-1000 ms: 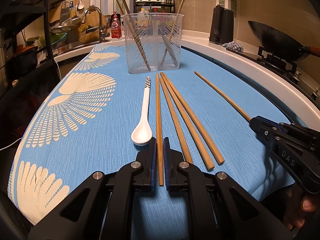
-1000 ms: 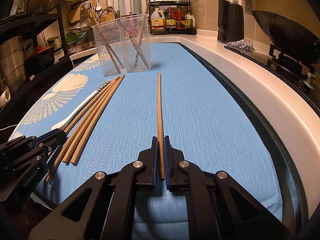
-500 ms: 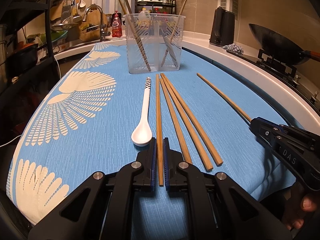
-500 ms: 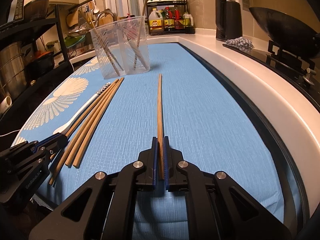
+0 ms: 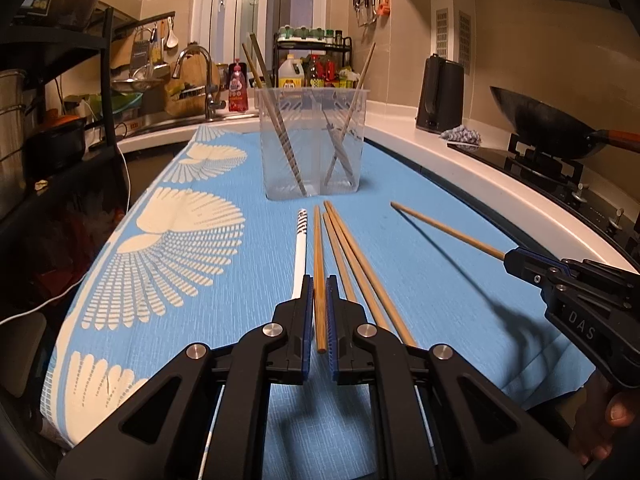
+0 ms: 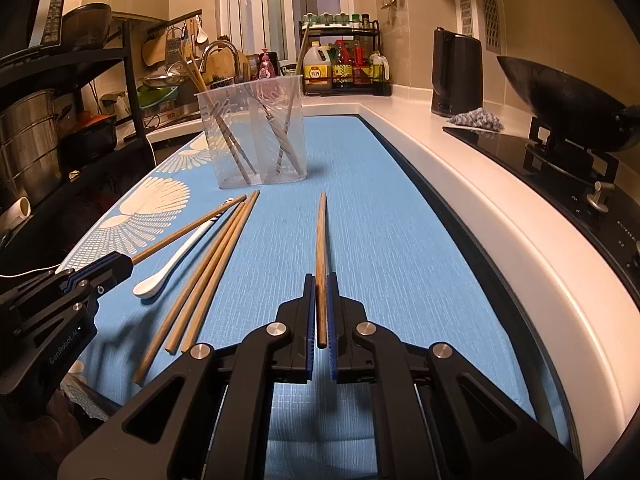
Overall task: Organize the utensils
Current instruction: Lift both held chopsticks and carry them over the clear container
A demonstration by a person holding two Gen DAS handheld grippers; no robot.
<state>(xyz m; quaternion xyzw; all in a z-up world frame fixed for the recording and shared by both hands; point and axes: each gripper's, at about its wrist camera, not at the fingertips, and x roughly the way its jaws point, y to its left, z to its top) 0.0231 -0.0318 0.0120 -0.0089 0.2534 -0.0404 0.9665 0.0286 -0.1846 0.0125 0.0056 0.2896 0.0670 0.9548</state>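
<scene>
The left gripper (image 5: 320,312) has its jaws closed tight on one chopstick (image 5: 319,256). The right gripper (image 6: 321,312) likewise clamps another chopstick (image 6: 321,240), both raised off the blue mat (image 6: 400,260) on the desk. Three loose chopsticks (image 6: 208,276) and a white spoon (image 6: 176,260) lie between them, the clear holder (image 5: 312,144) beyond.

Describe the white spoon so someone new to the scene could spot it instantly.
Start at the clear plastic utensil holder standing on the blue tablecloth. In front of it lies a row of wooden chopsticks; the white spoon lies flat at that row's left edge. It alone is white, with a rounded bowl and black stripes at its handle tip.
</scene>
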